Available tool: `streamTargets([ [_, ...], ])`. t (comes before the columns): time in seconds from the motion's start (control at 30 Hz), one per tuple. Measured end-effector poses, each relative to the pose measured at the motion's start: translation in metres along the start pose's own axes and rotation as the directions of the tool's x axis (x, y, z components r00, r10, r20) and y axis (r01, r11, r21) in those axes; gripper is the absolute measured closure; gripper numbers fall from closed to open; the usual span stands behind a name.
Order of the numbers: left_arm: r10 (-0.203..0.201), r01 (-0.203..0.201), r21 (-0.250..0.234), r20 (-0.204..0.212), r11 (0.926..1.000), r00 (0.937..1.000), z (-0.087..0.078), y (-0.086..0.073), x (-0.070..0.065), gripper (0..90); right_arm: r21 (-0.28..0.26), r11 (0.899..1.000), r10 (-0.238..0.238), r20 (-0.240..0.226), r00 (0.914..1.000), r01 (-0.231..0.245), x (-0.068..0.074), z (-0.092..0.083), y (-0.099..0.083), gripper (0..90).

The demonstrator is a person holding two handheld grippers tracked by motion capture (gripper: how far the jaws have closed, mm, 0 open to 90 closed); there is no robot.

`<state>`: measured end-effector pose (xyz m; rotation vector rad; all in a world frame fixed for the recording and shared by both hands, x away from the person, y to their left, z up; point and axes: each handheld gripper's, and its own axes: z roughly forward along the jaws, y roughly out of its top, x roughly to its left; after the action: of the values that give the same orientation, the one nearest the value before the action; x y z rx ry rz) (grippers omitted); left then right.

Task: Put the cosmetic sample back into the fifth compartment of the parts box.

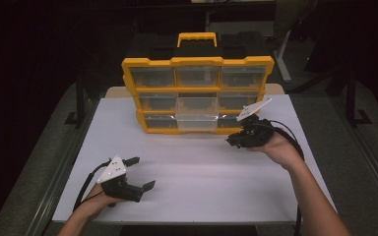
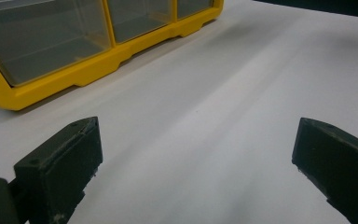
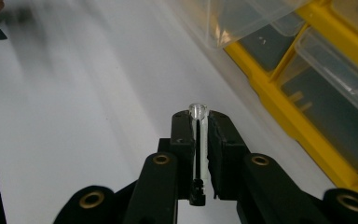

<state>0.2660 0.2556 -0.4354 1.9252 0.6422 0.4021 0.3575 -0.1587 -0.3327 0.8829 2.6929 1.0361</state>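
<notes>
A yellow organizer (image 1: pixel 197 62) with clear drawers stands upright at the back of the white table (image 1: pixel 202 167). Its centre drawers (image 1: pixel 197 112) look paler and stick out forward. My right gripper (image 1: pixel 230 141) hovers by the organizer's lower right corner. In the right gripper view its jaws (image 3: pixel 199 126) are shut on a small clear plastic piece (image 3: pixel 198 111), whose rounded tip pokes out beyond the pads. Beside it are the organizer frame (image 3: pixel 279 98) and a protruding clear drawer (image 3: pixel 242 18). My left gripper (image 1: pixel 144 172) rests low at the table's front left, jaws (image 2: pixel 196 154) wide open around bare tabletop.
The organizer's yellow base (image 2: pixel 51 86) lies ahead of the left gripper. A yellow carry handle (image 1: pixel 197 37) tops the case. Black cables trail from both grippers. Dark floor and metal stand legs surround the table, and its front edge is close to my left hand.
</notes>
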Motion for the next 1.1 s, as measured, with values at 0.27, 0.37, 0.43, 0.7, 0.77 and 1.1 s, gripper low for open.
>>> streamTargets([
  [0.27, -0.005, 0.005, -0.001, 0.004, 1.0000, 1.0000, 0.001, 0.000, -0.001, 1.8, -0.009, 1.000, -0.010, 0.010, 0.9999, 0.010, -0.002, -0.014, 0.015, 79.8],
  [0.37, -0.002, 0.002, 0.000, 0.008, 1.0000, 1.0000, 0.000, -0.001, -0.001, 1.8, -0.012, 1.000, -0.014, 0.013, 0.9998, 0.014, -0.004, -0.018, 0.020, 79.9],
  [0.43, -0.002, 0.002, -0.002, 0.008, 1.0000, 1.0000, 0.001, -0.001, -0.001, 1.9, -0.017, 1.000, -0.016, 0.015, 0.9998, 0.016, -0.005, -0.022, 0.023, 79.9],
  [0.7, -0.002, 0.002, 0.000, 0.009, 1.0000, 1.0000, 0.001, -0.001, -0.001, 1.9, -0.027, 0.999, -0.027, 0.029, 0.9992, 0.028, -0.007, -0.034, 0.036, 79.9],
  [0.77, -0.002, 0.002, -0.002, 0.011, 1.0000, 0.9999, 0.001, -0.001, -0.001, 1.9, -0.028, 0.999, -0.031, 0.034, 0.9989, 0.032, -0.007, -0.039, 0.040, 79.9],
  [1.1, -0.006, 0.006, -0.005, 0.016, 1.0000, 0.9999, 0.001, 0.000, -0.002, 1.9, -0.055, 0.997, -0.053, 0.035, 0.9980, 0.055, -0.006, -0.054, 0.061, 79.8],
])
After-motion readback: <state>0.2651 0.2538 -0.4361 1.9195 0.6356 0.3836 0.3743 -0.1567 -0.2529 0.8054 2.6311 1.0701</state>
